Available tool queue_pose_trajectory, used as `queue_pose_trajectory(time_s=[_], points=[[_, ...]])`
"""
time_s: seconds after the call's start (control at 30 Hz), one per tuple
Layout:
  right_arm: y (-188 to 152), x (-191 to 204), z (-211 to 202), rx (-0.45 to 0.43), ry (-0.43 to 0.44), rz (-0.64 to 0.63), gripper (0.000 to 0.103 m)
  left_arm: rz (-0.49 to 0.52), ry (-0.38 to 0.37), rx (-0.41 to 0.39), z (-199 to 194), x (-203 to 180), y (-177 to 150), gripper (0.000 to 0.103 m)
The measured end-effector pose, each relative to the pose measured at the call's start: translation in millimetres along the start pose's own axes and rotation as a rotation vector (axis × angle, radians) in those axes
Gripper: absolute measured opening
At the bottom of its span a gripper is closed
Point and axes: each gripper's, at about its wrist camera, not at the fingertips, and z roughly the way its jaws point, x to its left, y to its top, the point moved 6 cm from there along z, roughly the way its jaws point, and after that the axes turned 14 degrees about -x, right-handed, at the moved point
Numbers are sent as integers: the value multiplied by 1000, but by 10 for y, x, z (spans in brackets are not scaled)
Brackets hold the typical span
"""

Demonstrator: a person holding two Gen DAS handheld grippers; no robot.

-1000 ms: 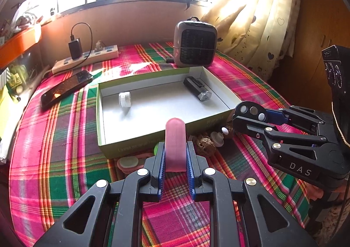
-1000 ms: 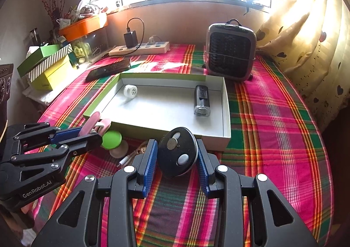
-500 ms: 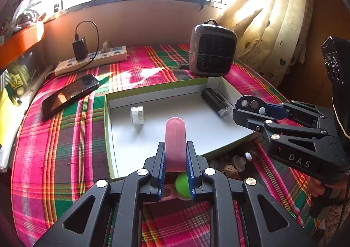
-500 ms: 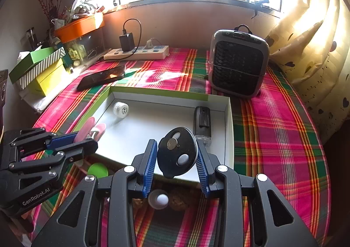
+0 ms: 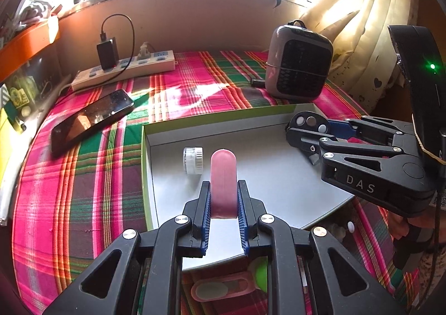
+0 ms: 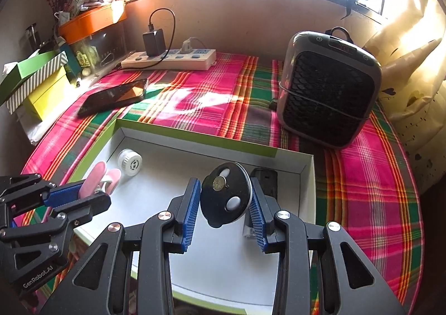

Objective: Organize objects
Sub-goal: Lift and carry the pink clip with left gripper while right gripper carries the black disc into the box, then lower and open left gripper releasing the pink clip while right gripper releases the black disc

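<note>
My left gripper [image 5: 223, 200] is shut on a pink flat clip-like object [image 5: 223, 175], held over the near left part of the open green-and-white box [image 5: 145, 153]. Seen from the right wrist view, the same left gripper [image 6: 92, 192] holds the pink object [image 6: 93, 179] above the box's left side. My right gripper [image 6: 224, 203] is shut on a round black disc [image 6: 225, 197] with a coin-like piece and a white button, over the box's middle; the left wrist view shows this right gripper [image 5: 309, 125] too. A small white jar [image 5: 193, 160] and a dark rectangular device [image 6: 264, 178] lie inside the box.
On the plaid cloth [image 5: 83, 189] lie a black phone [image 5: 92, 119] and a white power strip [image 5: 125, 68] with a charger; a grey heater [image 6: 329, 89] stands behind the box. A green ball [image 5: 260, 273] and a pink case [image 5: 220, 288] lie below the box's near edge. Boxes [image 6: 36, 83] are stacked far left.
Both grippers have travelled forward from the box's near edge to over its inside, each still holding its object. The small items on the cloth have slid below the fingers.
</note>
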Motion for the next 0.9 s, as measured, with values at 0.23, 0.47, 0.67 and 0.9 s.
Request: queue_pose_trajectory(time_s=[0.23,0.47,0.67,0.9], points=[[-9,9,212,33,4,-22,36,-7,10,24,120,50,-33,15],[-27,36,345,58,1,-49,36,-15,18,40,211,91,-63,15],[-45,28,406,72,-1,-57,36,-17,26,49,261,110,-83,15],[-49,42,428,80,-6,-67,36,-24,29,53,287,130,-92,16]])
